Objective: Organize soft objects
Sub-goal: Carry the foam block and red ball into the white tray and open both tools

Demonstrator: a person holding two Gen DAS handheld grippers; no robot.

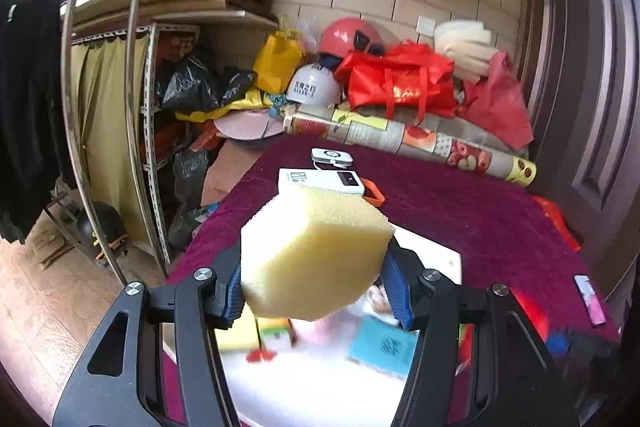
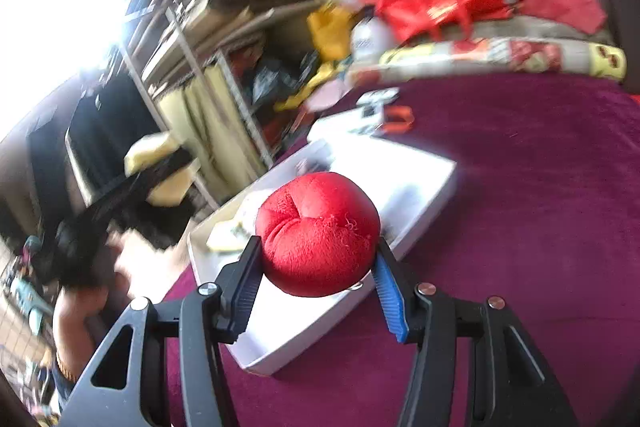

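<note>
My left gripper [image 1: 316, 291] is shut on a yellow sponge block [image 1: 312, 251] and holds it above a white tray [image 1: 440, 251] on the purple tablecloth. Blurred soft items lie in the tray below, among them a teal pad [image 1: 380, 347]. My right gripper [image 2: 318, 283] is shut on a red plush ball [image 2: 318, 233] and holds it over the near edge of the white tray [image 2: 420, 195]. The left gripper with its yellow sponge [image 2: 160, 167] shows blurred at the left of the right wrist view.
A white power bank [image 1: 320, 181], a small white device [image 1: 332, 157] and an orange clip [image 1: 374, 195] lie behind the tray. A rolled mat [image 1: 408, 137], red bags [image 1: 400, 79] and helmets crowd the back. A phone [image 1: 590, 299] lies at the right. Shelving and a clothes rack [image 1: 136, 107] stand left.
</note>
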